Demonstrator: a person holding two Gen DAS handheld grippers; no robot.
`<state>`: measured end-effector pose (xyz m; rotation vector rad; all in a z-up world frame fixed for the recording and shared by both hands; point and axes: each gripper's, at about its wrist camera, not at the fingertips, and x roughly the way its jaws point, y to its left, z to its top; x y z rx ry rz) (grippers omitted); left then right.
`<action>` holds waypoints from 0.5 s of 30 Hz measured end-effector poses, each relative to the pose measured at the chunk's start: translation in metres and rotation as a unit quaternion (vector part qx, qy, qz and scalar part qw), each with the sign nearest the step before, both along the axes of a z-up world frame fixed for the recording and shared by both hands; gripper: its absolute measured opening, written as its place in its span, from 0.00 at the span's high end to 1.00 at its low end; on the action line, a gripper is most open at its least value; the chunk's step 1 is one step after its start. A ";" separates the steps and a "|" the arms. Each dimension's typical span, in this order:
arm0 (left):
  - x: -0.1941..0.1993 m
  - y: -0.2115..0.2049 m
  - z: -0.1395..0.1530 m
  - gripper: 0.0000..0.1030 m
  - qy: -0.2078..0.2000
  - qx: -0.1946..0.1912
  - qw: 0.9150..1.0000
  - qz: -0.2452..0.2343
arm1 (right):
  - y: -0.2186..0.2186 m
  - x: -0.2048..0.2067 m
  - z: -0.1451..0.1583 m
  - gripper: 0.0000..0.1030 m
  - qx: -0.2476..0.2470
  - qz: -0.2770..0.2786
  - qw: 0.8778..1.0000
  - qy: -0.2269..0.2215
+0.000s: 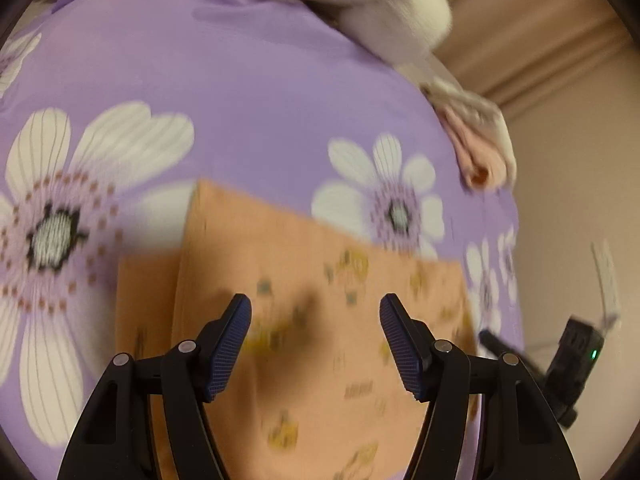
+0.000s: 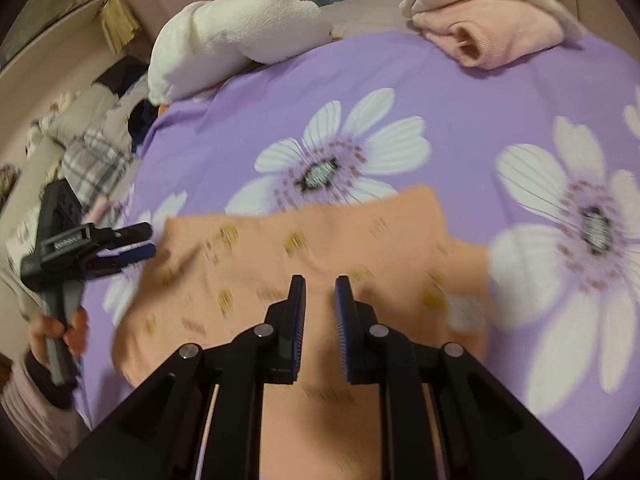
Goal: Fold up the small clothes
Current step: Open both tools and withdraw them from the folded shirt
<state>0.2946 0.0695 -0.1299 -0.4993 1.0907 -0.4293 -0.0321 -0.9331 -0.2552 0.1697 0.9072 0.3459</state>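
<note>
A small orange garment (image 1: 320,320) with yellow prints lies flat on a purple flowered sheet (image 1: 240,92), one strip folded over along its left side. My left gripper (image 1: 315,305) hovers over it, jaws wide open with nothing between them. It also shows in the right wrist view as the left gripper (image 2: 146,240), held by a hand (image 2: 60,332) at the cloth's left edge. My right gripper (image 2: 320,280) points down at the orange garment (image 2: 320,248). Its jaws stand close together with a narrow gap, and I see no cloth pinched in it. The right gripper (image 1: 490,336) reaches the cloth's right edge.
A folded pink garment (image 2: 492,28) and a white plush pillow (image 2: 240,40) lie at the far side of the sheet. A plaid cloth pile (image 2: 96,152) sits off the bed's left edge. A beige wall (image 1: 560,80) rises past the right edge.
</note>
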 end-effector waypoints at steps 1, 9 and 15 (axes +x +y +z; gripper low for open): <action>-0.008 0.000 0.001 0.37 -0.004 0.005 1.000 -0.008 | -0.002 -0.010 -0.004 0.84 -0.018 0.001 1.000 -0.002; -0.084 -0.015 -0.015 0.37 -0.043 0.102 0.991 -0.079 | 0.014 -0.062 -0.051 0.85 -0.130 0.023 0.991 0.023; -0.120 -0.006 -0.029 0.37 -0.043 0.117 0.988 -0.092 | 0.014 -0.088 -0.066 0.90 -0.185 0.017 0.982 0.036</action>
